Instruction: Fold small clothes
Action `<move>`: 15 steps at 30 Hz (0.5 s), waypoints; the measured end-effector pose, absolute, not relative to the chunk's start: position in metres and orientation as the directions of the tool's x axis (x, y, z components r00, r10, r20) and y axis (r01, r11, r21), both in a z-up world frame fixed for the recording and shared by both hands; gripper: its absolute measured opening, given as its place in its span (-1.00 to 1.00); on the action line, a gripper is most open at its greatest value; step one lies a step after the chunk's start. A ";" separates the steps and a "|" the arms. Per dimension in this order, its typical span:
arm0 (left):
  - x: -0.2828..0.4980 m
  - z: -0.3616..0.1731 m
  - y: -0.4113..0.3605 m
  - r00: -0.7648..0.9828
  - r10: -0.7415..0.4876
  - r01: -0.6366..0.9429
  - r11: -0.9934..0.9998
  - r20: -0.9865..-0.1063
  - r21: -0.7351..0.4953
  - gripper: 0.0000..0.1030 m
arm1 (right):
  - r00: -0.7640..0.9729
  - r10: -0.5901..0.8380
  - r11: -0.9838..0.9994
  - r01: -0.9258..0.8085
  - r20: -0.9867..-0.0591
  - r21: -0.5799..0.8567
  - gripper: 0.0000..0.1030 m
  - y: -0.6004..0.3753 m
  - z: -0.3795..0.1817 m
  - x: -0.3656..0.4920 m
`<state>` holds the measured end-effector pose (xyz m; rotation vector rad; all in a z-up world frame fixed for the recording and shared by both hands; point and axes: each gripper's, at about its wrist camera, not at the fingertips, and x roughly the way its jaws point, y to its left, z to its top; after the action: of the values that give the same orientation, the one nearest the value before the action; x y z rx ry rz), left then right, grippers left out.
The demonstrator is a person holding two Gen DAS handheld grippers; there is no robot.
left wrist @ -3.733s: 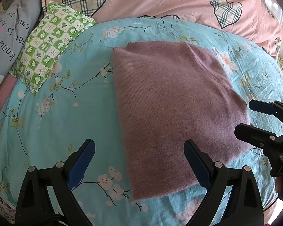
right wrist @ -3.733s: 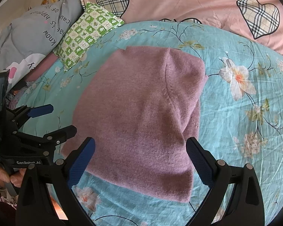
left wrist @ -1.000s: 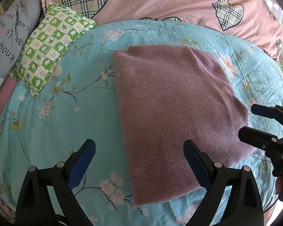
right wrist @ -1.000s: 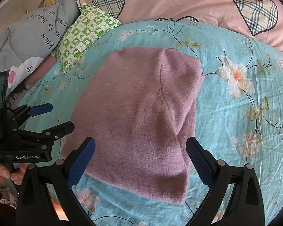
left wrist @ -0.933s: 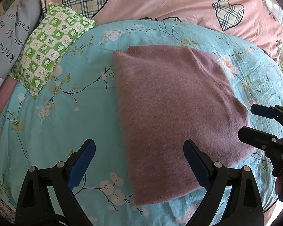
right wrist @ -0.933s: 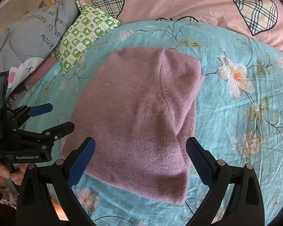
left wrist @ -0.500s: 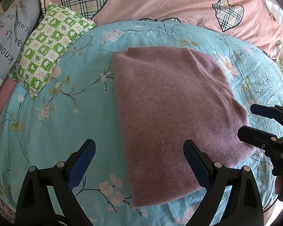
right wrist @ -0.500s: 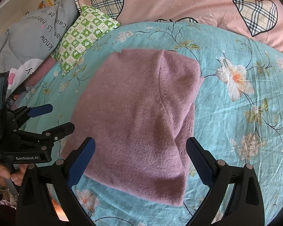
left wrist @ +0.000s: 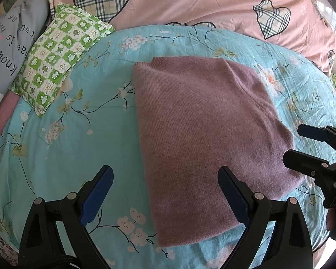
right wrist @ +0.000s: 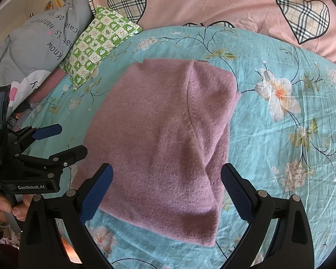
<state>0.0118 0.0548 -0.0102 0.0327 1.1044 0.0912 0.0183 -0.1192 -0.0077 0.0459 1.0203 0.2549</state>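
Observation:
A mauve knitted sweater (left wrist: 201, 134) (right wrist: 168, 139) lies folded flat on the turquoise flowered bedsheet (left wrist: 67, 145) (right wrist: 291, 145). My left gripper (left wrist: 165, 174) (right wrist: 71, 141) hovers open over the sweater's near left edge, with nothing between its blue-padded fingers. My right gripper (right wrist: 166, 172) (left wrist: 293, 143) is open too, over the sweater's near hem, and holds nothing. In the left wrist view it shows at the right edge, beside the sweater's near right corner. A seam line runs down the middle of the folded sweater in the right wrist view.
A green-and-white checked pillow (left wrist: 58, 53) (right wrist: 100, 42) lies at the far left, beside a grey printed pillow (right wrist: 40, 38). A pink duvet with plaid hearts (left wrist: 201, 4) (right wrist: 224, 2) covers the far side. A hand (right wrist: 4, 206) grips the left handle.
Almost nothing has changed. Both views shift slightly, so the sweater sits a touch lower in frame. Both grippers stay open and the sweater lies as before.

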 end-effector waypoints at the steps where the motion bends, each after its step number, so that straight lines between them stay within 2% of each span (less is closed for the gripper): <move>1: 0.012 -0.010 0.055 0.448 0.091 -0.056 0.996 -0.889 0.074 0.84 | 0.496 0.232 0.969 -0.189 -0.837 0.157 0.88 -0.121 -0.007 0.019; 15: 0.008 -0.005 0.054 0.467 0.108 -0.057 0.994 -0.878 0.092 0.80 | 0.497 0.230 0.970 -0.182 -0.836 0.159 0.88 -0.122 -0.007 0.019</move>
<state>0.0080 0.0539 -0.0049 0.0519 1.0806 0.1015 0.0193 -0.1221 -0.0068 0.0515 1.0202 0.2498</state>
